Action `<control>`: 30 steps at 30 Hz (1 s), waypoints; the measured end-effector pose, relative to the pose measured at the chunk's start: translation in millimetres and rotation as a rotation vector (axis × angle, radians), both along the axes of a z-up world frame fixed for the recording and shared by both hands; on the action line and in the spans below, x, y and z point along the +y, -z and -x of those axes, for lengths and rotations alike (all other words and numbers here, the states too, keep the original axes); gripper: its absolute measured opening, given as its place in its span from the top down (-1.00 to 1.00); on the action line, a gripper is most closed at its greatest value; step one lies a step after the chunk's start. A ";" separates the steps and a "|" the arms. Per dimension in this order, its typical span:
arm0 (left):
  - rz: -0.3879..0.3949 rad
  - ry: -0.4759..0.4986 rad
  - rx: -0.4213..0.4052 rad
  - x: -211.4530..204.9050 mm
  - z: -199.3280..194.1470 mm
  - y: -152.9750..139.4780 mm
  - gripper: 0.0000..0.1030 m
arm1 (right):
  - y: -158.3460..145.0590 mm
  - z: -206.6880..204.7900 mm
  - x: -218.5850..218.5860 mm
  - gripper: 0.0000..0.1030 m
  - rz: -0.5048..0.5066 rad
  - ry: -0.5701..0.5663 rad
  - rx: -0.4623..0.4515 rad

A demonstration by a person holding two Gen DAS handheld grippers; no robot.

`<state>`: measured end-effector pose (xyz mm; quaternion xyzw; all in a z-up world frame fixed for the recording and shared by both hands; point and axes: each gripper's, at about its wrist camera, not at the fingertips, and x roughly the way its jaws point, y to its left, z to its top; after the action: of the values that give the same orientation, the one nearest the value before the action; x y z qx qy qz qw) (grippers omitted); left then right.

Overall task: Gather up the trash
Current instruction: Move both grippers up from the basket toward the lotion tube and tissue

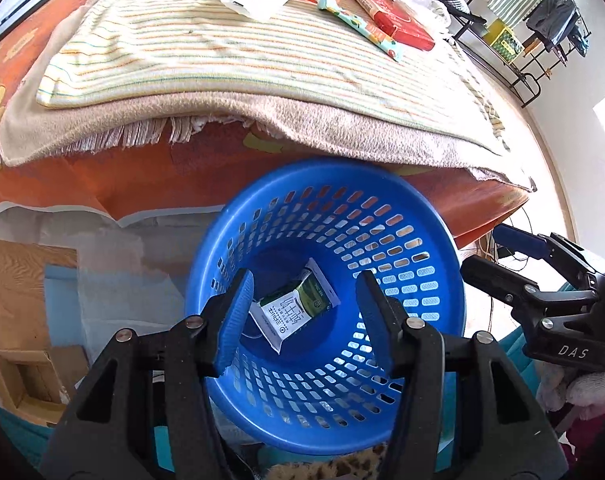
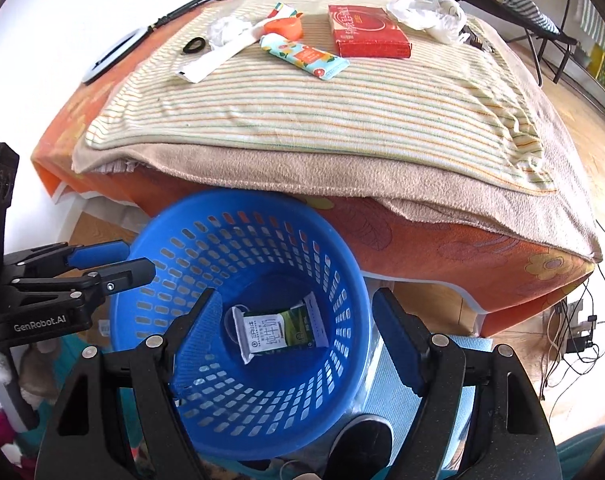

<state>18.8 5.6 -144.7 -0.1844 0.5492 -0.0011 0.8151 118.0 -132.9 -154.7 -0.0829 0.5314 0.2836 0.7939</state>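
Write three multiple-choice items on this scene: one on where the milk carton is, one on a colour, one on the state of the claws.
1. Where is the milk carton?
A. On the striped blanket
B. At the bottom of the basket
C. In the left claw

2. What colour is the basket?
A. Blue
B. Red
C. White

3. How do the two claws stand?
A. Both shut on trash
B. One open, one shut
C. Both open and empty

Answers:
1. B: the carton lies flat on the basket floor, seen through the opening in both views.
2. A: its slotted wall and rim are blue throughout.
3. C: the left claw and the right claw each show a wide gap between the fingers, with nothing held.
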 end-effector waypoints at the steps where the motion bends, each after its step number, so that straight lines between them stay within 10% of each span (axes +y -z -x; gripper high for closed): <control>1: -0.003 -0.001 -0.007 1.5 -1.4 -2.9 -0.06 | -2.8 -1.4 0.1 -0.51 -0.002 0.000 -0.014; 30: -0.063 -0.084 -0.169 75.9 -110.6 -79.3 -0.06 | -58.8 -99.4 46.9 -0.51 -0.118 -0.105 -0.091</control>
<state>129.4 81.5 -65.4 -0.1808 0.4699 0.0346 0.8633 217.4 -85.9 -95.9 -0.0768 0.4720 0.3515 0.8048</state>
